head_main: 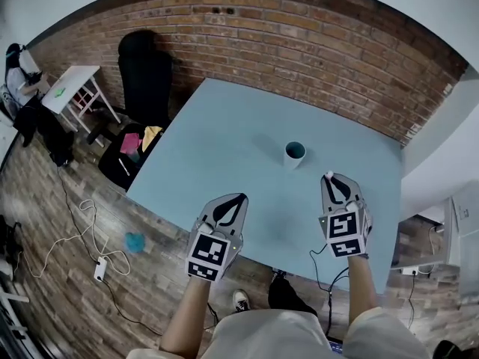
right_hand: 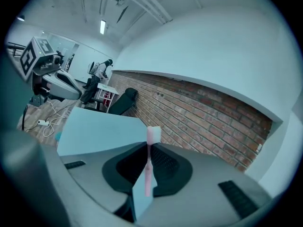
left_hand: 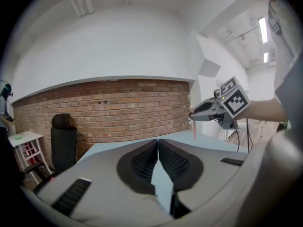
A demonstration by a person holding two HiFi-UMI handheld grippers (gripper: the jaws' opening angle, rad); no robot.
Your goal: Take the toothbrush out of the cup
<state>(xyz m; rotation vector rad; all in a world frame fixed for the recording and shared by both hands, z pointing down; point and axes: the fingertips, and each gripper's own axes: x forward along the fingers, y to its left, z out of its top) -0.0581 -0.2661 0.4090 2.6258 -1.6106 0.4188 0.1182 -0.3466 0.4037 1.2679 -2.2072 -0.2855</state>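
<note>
A pink toothbrush (right_hand: 148, 164) with white bristles stands upright between the jaws of my right gripper (right_hand: 146, 160), which is shut on it. In the head view the brush head (head_main: 328, 175) shows at the tip of the right gripper (head_main: 334, 182), right of and nearer than the cup (head_main: 294, 153). The white cup with a teal inside stands upright and empty on the light blue table (head_main: 224, 148). My left gripper (head_main: 233, 201) hovers over the table's near edge, jaws shut on nothing. The left gripper view shows the right gripper (left_hand: 193, 115) with the toothbrush (left_hand: 194, 130) hanging from it.
A black office chair (head_main: 142, 81) stands at the table's far left, with coloured items (head_main: 138, 140) on a stool beside it. Cables and a power strip (head_main: 99, 269) lie on the wood floor. A person sits by a small white table (head_main: 71, 87) at far left. A brick wall (head_main: 314, 51) runs behind.
</note>
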